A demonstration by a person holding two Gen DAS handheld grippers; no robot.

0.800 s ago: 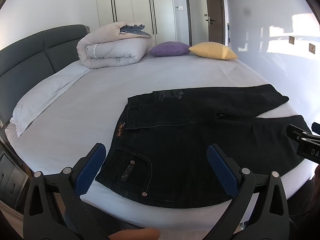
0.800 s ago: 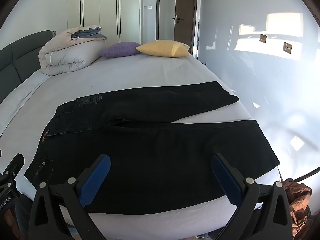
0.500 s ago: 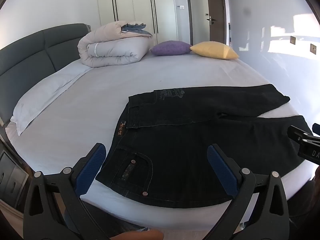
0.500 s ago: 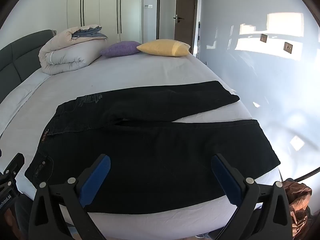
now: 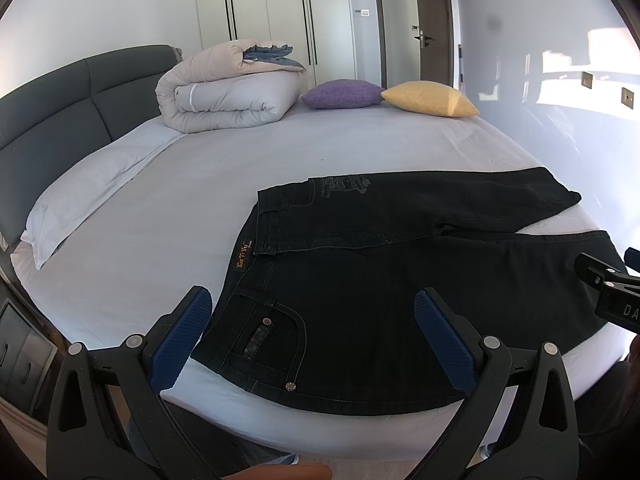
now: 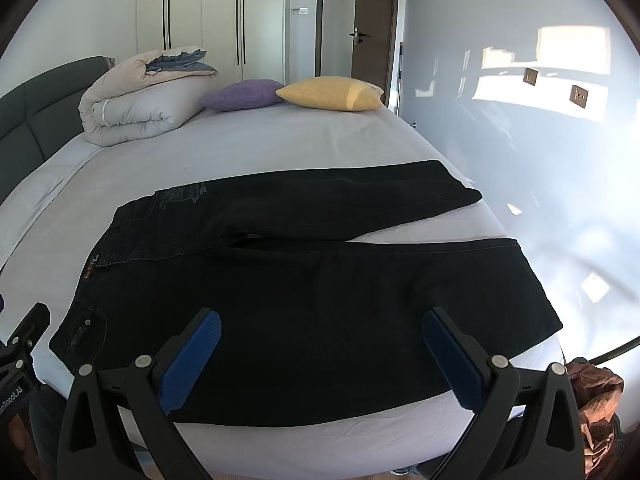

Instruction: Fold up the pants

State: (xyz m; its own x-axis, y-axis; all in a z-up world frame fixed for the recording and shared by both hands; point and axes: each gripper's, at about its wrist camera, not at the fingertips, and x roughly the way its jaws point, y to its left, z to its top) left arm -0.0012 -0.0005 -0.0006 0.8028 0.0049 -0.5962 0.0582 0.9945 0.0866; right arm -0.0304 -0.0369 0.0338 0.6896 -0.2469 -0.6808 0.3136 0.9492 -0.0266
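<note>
Black jeans (image 5: 392, 280) lie spread flat near the front edge of a bed (image 5: 208, 184), waistband to the left and both legs running right, slightly apart at the hems. In the right wrist view the same jeans (image 6: 312, 292) fill the middle. My left gripper (image 5: 312, 300) hovers open above the waist and back pocket, nothing between its blue pads. My right gripper (image 6: 320, 320) hangs open over the near leg, also holding nothing. Neither gripper touches the cloth. The right gripper's tip (image 5: 604, 284) shows at the right edge of the left wrist view.
A rolled duvet (image 5: 232, 88), a purple cushion (image 5: 342, 94) and a yellow cushion (image 5: 430, 98) sit at the bed's far side. A white pillow (image 5: 80, 200) lies by the dark headboard (image 5: 52, 108). A wall runs close along the bed's right side; a brown bag (image 6: 596, 392) lies on the floor.
Both views have shifted very slightly; the jeans lie as before and both grippers stay wide open.
</note>
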